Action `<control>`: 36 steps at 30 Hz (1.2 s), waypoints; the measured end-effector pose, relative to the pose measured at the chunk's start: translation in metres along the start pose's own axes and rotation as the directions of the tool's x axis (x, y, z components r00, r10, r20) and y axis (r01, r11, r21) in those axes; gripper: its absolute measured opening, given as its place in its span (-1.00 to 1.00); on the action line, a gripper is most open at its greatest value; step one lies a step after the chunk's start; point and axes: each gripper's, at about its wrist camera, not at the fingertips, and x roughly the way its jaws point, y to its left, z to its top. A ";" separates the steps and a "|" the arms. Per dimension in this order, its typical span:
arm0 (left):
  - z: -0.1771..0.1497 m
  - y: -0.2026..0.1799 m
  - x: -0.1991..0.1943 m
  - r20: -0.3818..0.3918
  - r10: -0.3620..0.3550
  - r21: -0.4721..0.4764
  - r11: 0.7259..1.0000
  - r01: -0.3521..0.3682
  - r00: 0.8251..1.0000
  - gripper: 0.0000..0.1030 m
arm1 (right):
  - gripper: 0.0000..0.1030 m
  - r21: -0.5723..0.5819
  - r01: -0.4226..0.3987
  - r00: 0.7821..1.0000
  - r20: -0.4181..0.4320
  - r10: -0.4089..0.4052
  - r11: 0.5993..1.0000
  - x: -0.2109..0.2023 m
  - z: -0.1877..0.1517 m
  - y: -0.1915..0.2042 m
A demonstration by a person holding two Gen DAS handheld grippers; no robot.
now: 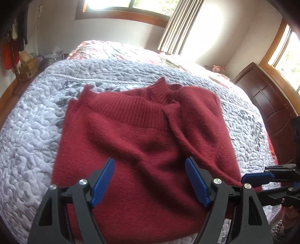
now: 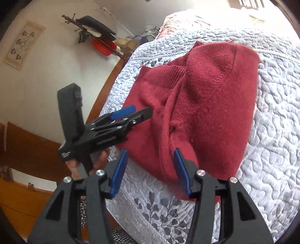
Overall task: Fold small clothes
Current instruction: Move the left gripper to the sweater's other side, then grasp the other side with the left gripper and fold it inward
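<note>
Sweater (image 1: 142, 138) folded on quilt (image 1: 28, 131); grippers spread.

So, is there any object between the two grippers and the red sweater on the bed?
Nothing visible stands in the way. The left gripper is open directly over the red sweater, and the right gripper is open at its near edge. Only the quilted bedspread lies around and under it.

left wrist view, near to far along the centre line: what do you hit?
Left gripper, open → dark red knitted sweater, partly folded → its ribbed collar → pale grey quilted bedspread → red floral bedding → wood-framed window.
</note>
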 end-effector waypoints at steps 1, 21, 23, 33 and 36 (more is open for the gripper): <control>0.002 -0.004 0.005 -0.016 -0.010 -0.004 1.000 0.010 1.000 0.52 | -0.02 -0.009 0.027 0.999 0.018 -0.027 1.000 -0.009 -0.003 0.000; 0.010 -0.038 0.049 -0.167 -0.113 -0.045 0.993 0.107 0.979 0.50 | 0.02 0.153 0.211 0.975 0.030 -0.218 0.965 -0.030 -0.075 -0.111; 0.011 -0.041 0.058 -0.189 -0.154 -0.062 0.988 0.145 0.970 0.48 | 0.02 0.144 0.219 0.973 0.038 -0.226 0.965 -0.033 -0.079 -0.112; 0.017 -0.057 0.056 -0.154 -0.149 -0.050 0.989 0.143 0.977 -0.50 | 0.02 0.171 0.222 0.972 0.044 -0.233 0.960 -0.050 -0.095 -0.128; 0.017 -0.054 0.051 -0.125 -0.157 -0.075 0.986 0.149 0.980 -0.56 | 0.02 0.177 0.214 0.973 0.043 -0.225 0.961 -0.051 -0.098 -0.129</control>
